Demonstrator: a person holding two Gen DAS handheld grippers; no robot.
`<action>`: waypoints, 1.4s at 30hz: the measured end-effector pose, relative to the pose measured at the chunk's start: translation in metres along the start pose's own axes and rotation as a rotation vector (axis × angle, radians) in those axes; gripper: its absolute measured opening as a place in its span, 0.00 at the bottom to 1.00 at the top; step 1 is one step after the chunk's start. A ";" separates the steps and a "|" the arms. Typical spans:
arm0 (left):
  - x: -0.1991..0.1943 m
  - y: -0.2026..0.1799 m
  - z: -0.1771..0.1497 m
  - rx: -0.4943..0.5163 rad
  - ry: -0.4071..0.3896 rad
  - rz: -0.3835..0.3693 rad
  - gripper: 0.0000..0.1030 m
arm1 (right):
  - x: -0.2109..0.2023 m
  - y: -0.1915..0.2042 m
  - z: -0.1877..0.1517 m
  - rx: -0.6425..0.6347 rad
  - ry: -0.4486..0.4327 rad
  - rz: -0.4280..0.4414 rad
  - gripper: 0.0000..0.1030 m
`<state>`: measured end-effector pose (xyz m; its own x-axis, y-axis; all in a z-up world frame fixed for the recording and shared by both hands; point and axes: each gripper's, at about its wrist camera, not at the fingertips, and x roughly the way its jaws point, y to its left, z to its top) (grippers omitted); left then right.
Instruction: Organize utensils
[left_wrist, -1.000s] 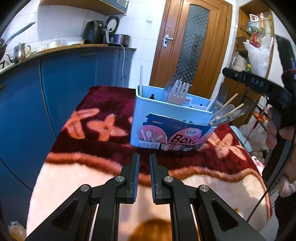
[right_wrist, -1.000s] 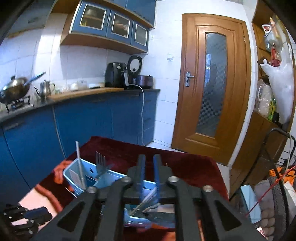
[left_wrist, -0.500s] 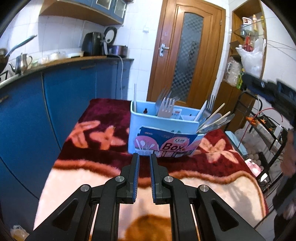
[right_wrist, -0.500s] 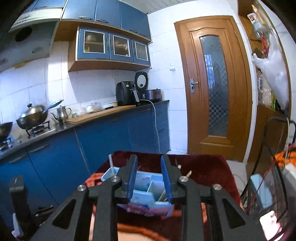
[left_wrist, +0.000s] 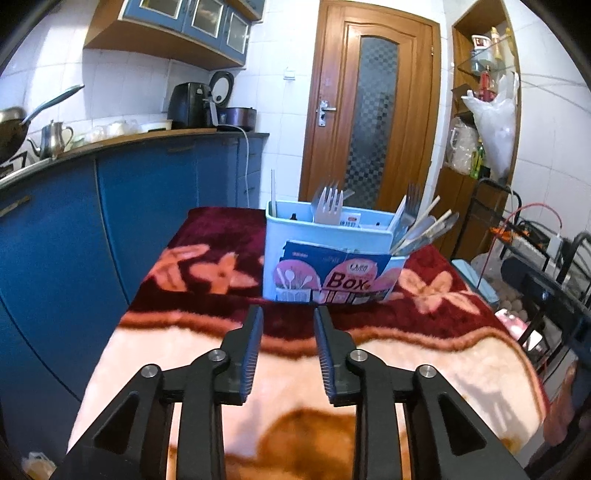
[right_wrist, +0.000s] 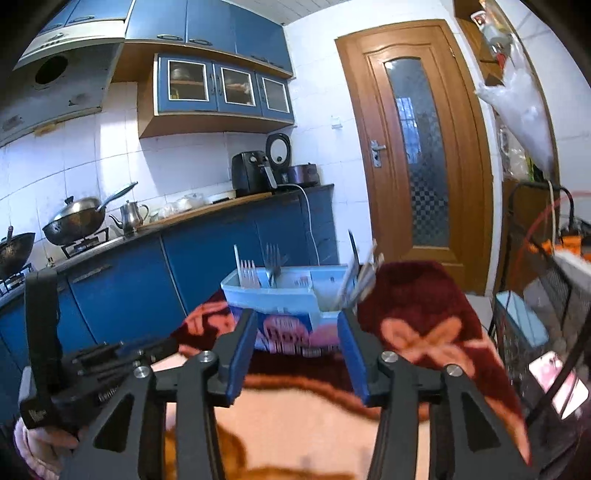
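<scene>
A light blue utensil box (left_wrist: 332, 254) with a "Box" label stands on the flowered blanket (left_wrist: 207, 273). Forks (left_wrist: 327, 208) stand in its back compartment; more cutlery and chopsticks (left_wrist: 424, 225) lean out at its right end. My left gripper (left_wrist: 288, 314) hovers over the blanket short of the box, jaws opening, nothing between them. From the right wrist view the box (right_wrist: 273, 295) appears ahead, forks (right_wrist: 251, 273) upright in it. My right gripper (right_wrist: 297, 317) is back from the box, jaws opening and empty. The left gripper's body and the hand holding it (right_wrist: 55, 398) show at lower left.
Blue kitchen cabinets (left_wrist: 110, 206) with a worktop run along the left, carrying a kettle (left_wrist: 55, 138), air fryer (left_wrist: 188, 105) and wok (right_wrist: 75, 219). A wooden door (left_wrist: 373, 122) stands behind the table. A wire rack (left_wrist: 535, 240) and shelves crowd the right side.
Both grippers' jaws have spread from nearly shut to open. The right gripper pulled back and down from over the box. The left gripper drew back a little; the box looks farther away.
</scene>
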<state>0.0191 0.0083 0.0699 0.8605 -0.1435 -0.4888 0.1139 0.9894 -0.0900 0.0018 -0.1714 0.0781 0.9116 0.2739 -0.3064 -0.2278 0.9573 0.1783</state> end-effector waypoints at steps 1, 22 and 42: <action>0.000 -0.001 -0.004 0.010 -0.006 0.011 0.34 | 0.001 0.000 -0.006 0.001 0.005 0.000 0.54; 0.018 -0.002 -0.056 0.010 -0.037 0.146 0.58 | 0.012 -0.015 -0.075 -0.008 0.000 -0.097 0.76; 0.019 -0.003 -0.058 -0.006 -0.052 0.167 0.59 | 0.011 -0.014 -0.081 -0.011 -0.025 -0.098 0.77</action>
<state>0.0062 0.0017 0.0102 0.8917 0.0240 -0.4519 -0.0352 0.9992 -0.0165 -0.0128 -0.1747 -0.0034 0.9379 0.1768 -0.2986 -0.1407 0.9803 0.1383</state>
